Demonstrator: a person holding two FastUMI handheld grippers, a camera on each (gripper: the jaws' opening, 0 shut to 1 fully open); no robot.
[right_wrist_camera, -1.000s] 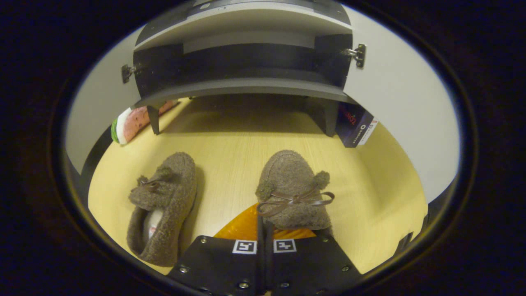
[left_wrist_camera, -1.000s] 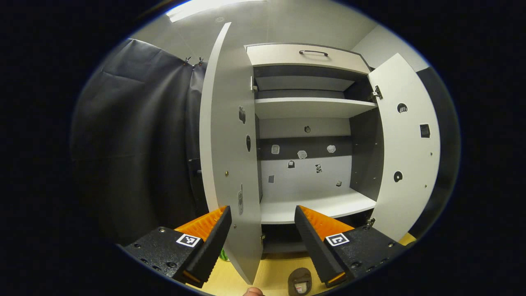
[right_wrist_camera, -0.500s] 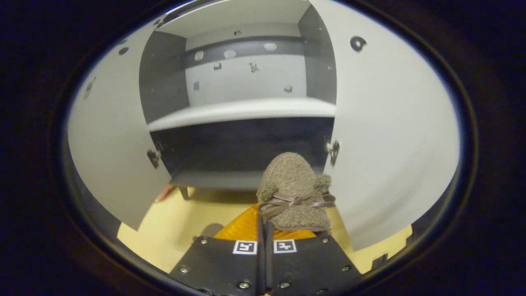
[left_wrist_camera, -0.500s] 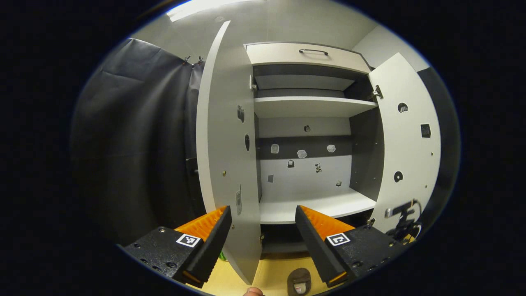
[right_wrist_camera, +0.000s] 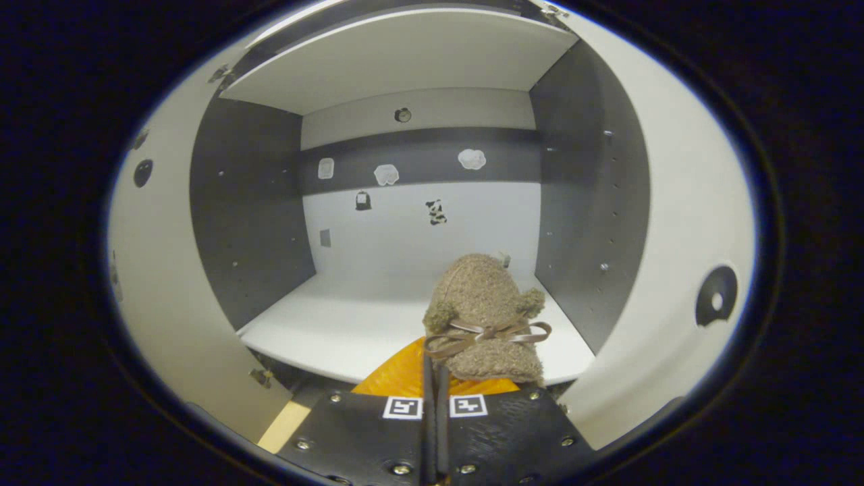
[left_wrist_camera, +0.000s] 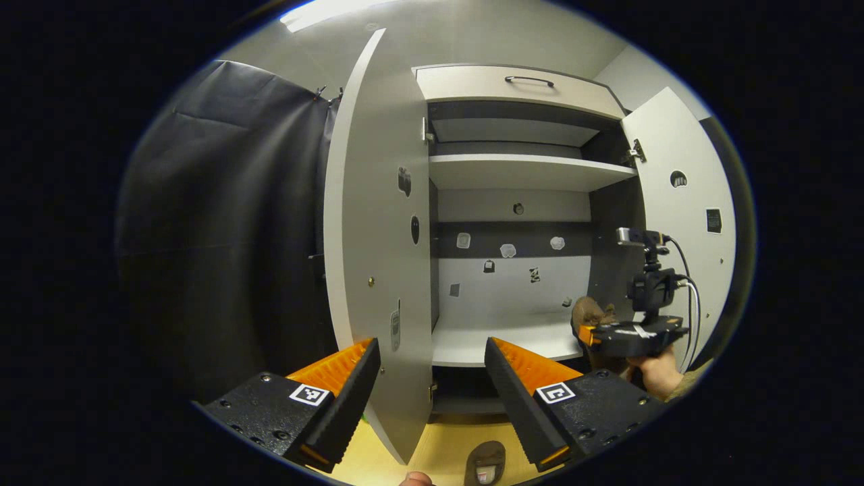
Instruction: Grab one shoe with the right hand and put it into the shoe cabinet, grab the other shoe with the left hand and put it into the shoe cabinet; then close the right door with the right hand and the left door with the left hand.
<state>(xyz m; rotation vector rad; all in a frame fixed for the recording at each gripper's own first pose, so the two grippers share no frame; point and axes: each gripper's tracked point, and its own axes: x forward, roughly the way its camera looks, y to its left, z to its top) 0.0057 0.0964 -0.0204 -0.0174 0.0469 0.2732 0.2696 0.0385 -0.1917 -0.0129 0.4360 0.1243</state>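
My right gripper (right_wrist_camera: 433, 364) is shut on a brown fuzzy shoe (right_wrist_camera: 482, 317) with a bow, holding it by its rim above the front right of the white lower shelf (right_wrist_camera: 351, 324) of the shoe cabinet. The left gripper view has that gripper (left_wrist_camera: 628, 334), the shoe (left_wrist_camera: 590, 312) and the holding hand (left_wrist_camera: 655, 374) at the cabinet's right side. My left gripper (left_wrist_camera: 432, 368) is open and holds nothing, level with the edge of the open left door (left_wrist_camera: 378, 236). The other shoe (left_wrist_camera: 482, 466) lies on the yellow floor below it. The right door (left_wrist_camera: 682, 202) stands open too.
An upper shelf (left_wrist_camera: 526, 172) and a drawer with a dark handle (left_wrist_camera: 530, 81) sit above the opening. Black cloth (left_wrist_camera: 223, 236) hangs left of the left door. Small stickers dot the cabinet's back wall (right_wrist_camera: 418, 223). The grey right side wall (right_wrist_camera: 580, 223) is close to the held shoe.
My right gripper has lifted the shoe off the floor and carried it up and forward to the lower shelf. It has come into the left gripper view. The left gripper has barely moved.
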